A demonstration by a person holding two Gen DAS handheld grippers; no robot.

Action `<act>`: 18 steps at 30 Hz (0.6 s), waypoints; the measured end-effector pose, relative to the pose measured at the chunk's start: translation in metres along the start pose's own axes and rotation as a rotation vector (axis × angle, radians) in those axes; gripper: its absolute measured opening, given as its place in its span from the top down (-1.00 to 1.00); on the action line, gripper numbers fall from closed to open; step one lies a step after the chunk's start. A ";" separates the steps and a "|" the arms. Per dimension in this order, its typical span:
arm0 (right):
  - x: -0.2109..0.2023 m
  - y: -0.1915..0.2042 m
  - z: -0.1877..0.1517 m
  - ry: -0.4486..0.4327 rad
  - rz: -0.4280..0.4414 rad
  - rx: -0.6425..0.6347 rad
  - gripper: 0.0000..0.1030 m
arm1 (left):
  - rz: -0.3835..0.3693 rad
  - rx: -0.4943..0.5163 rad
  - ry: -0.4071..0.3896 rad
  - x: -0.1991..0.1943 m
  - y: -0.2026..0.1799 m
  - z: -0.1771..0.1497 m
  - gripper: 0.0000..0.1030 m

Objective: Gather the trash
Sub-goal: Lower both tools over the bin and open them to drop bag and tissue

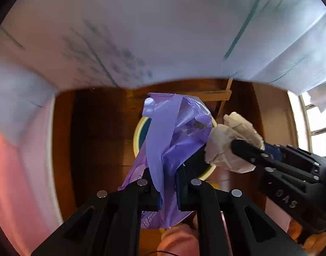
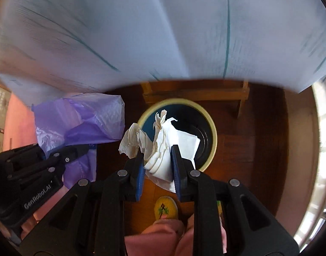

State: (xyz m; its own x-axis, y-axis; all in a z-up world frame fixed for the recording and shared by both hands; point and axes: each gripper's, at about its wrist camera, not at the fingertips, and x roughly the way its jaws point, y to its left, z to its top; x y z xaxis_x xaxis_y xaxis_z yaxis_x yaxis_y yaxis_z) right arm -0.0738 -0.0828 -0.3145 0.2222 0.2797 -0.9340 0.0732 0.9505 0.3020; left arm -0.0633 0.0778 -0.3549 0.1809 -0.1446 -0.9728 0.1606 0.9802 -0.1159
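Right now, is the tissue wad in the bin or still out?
Out. The crumpled tissue wad is clamped in the right hand-held gripper, above the yellow-rimmed bin.

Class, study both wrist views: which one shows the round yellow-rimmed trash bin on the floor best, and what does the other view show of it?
The right wrist view: the round yellow-rimmed trash bin shows most of its rim and dark inside, partly behind the crumpled white paper that the right gripper holds. In the left wrist view the purple plastic bag, held by the left gripper, hides most of the bin.

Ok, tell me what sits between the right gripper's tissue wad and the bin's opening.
Nothing: in the right wrist view the crumpled tissues, clamped in the right gripper, hang directly over the yellow-rimmed bin.
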 end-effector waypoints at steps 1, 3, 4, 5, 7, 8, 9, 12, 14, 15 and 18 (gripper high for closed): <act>0.016 -0.005 -0.003 -0.001 0.002 0.005 0.62 | -0.005 0.001 -0.005 0.013 -0.001 -0.004 0.79; 0.038 -0.013 -0.008 -0.006 0.010 0.003 0.61 | -0.005 0.006 -0.020 0.032 -0.003 -0.009 0.59; 0.047 -0.016 -0.010 -0.009 0.017 0.005 0.61 | -0.001 0.010 -0.034 0.040 -0.004 -0.012 0.36; 0.055 -0.019 -0.013 -0.010 0.027 0.008 0.61 | 0.005 0.011 -0.045 0.047 -0.003 -0.014 0.10; 0.070 -0.024 -0.015 -0.013 0.036 0.013 0.57 | 0.008 0.010 -0.053 0.062 0.001 -0.015 0.02; 0.076 -0.028 -0.014 -0.009 0.039 0.016 0.54 | 0.009 0.009 -0.049 0.068 0.002 -0.017 -0.08; 0.082 -0.031 -0.015 -0.004 0.041 0.021 0.52 | 0.010 0.009 -0.044 0.073 0.003 -0.019 -0.15; 0.095 -0.039 -0.016 0.004 0.047 0.048 0.44 | 0.010 -0.001 -0.041 0.082 0.008 -0.026 -0.44; 0.097 -0.043 -0.017 -0.018 0.035 0.064 0.07 | 0.017 -0.006 -0.053 0.082 0.011 -0.024 -0.52; 0.096 -0.045 -0.016 -0.029 0.035 0.072 -0.13 | 0.019 -0.008 -0.055 0.079 0.015 -0.018 -0.52; 0.092 -0.046 -0.013 -0.045 0.025 0.088 -0.17 | 0.024 -0.028 -0.064 0.069 0.022 -0.012 -0.52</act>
State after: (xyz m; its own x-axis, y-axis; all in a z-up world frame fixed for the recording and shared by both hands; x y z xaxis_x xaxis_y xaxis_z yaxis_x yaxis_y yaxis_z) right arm -0.0690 -0.0994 -0.4167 0.2683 0.2945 -0.9172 0.1515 0.9274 0.3421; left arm -0.0589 0.0911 -0.4268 0.2465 -0.1284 -0.9606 0.1284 0.9868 -0.0989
